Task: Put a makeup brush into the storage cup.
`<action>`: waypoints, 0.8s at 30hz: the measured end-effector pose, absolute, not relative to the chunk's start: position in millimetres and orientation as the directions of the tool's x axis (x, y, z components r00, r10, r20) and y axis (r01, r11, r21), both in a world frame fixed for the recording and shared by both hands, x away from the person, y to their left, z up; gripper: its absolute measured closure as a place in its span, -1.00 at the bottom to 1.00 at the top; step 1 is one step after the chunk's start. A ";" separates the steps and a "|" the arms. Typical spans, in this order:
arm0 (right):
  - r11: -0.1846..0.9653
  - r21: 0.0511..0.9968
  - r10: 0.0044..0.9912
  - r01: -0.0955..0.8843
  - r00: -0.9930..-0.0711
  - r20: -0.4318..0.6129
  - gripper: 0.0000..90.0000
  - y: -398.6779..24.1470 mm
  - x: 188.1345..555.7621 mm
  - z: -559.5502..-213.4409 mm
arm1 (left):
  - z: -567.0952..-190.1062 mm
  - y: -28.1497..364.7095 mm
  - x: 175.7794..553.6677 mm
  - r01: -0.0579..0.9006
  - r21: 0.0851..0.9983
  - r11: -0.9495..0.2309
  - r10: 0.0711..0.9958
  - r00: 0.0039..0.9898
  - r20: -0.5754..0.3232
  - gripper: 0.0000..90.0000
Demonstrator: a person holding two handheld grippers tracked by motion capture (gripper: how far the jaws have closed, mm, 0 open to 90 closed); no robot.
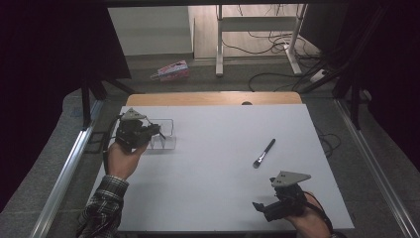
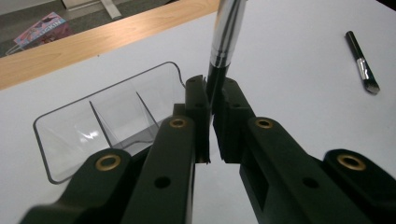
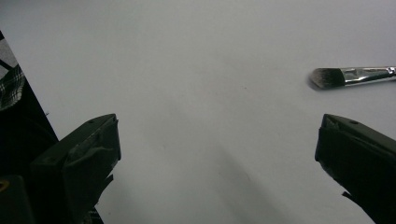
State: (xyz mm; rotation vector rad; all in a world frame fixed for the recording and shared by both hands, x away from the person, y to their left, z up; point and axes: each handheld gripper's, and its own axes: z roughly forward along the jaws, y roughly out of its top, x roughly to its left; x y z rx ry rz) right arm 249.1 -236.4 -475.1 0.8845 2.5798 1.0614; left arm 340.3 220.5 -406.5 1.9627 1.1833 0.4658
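The left gripper (image 2: 212, 100) pinches a slim makeup brush with a black handle and silver ferrule (image 2: 227, 32), its jaws pressed together on the handle. It holds the brush just beside the clear plastic organiser tray with divided compartments (image 2: 70, 126) at the left of the white table (image 1: 223, 148), seemingly so the brush can go into a slot. A second brush, black-handled with a silver collar and dark bristles (image 1: 263, 153), lies flat on the table, well apart from the tray. The right gripper (image 1: 262, 208) rests low near the table's front edge, jaws spread wide and empty, aimed toward that lying brush, probably ready to fetch it.
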 end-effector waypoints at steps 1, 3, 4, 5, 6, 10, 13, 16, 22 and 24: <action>0.560 0.695 0.603 0.450 -0.797 0.030 -1.00 -236.6 248.8 -475.3 | -406.6 220.6 341.8 0.577 0.774 -0.260 0.864 0.497 -0.080 0.90; 0.566 0.691 0.601 0.449 -0.799 0.027 -1.00 -236.9 248.2 -476.1 | -406.9 220.4 344.0 0.575 0.774 -0.264 0.867 0.494 -0.072 0.90; 0.569 0.689 0.601 0.450 -0.799 0.026 -1.00 -237.1 247.8 -476.3 | -407.1 220.4 344.7 0.576 0.775 -0.259 0.869 0.489 -0.073 0.90; 0.570 0.688 0.601 0.449 -0.799 0.024 -1.00 -237.2 247.6 -476.5 | -407.6 220.6 346.3 0.576 0.777 -0.253 0.871 0.485 -0.076 0.90; 0.571 0.687 0.600 0.449 -0.799 0.024 -1.00 -237.5 247.2 -476.7 | -407.7 220.8 347.2 0.575 0.778 -0.255 0.872 0.484 -0.072 0.90; 0.574 0.685 0.599 0.449 -0.801 0.023 -1.00 -238.9 246.6 -477.5 | -408.2 221.2 352.2 0.575 0.778 -0.251 0.878 0.473 -0.067 0.90; 0.578 0.679 0.599 0.453 -0.801 0.025 -1.00 -238.9 246.3 -478.5 | -409.2 221.3 355.8 0.575 0.780 -0.245 0.883 0.466 -0.066 0.90; 0.585 0.674 0.594 0.451 -0.804 0.023 -1.00 -238.1 245.8 -478.9 | -410.6 221.4 359.0 0.579 0.779 -0.243 0.886 0.459 -0.065 0.90; 0.590 0.671 0.588 0.449 -0.808 0.023 -1.00 -237.7 245.8 -479.5 | -413.8 220.7 365.3 0.585 0.777 -0.232 0.892 0.446 -0.069 0.90; 0.591 0.670 0.588 0.449 -0.808 0.023 -1.00 -237.5 245.7 -479.6 | -416.1 220.3 368.2 0.589 0.772 -0.238 0.893 0.446 -0.064 0.90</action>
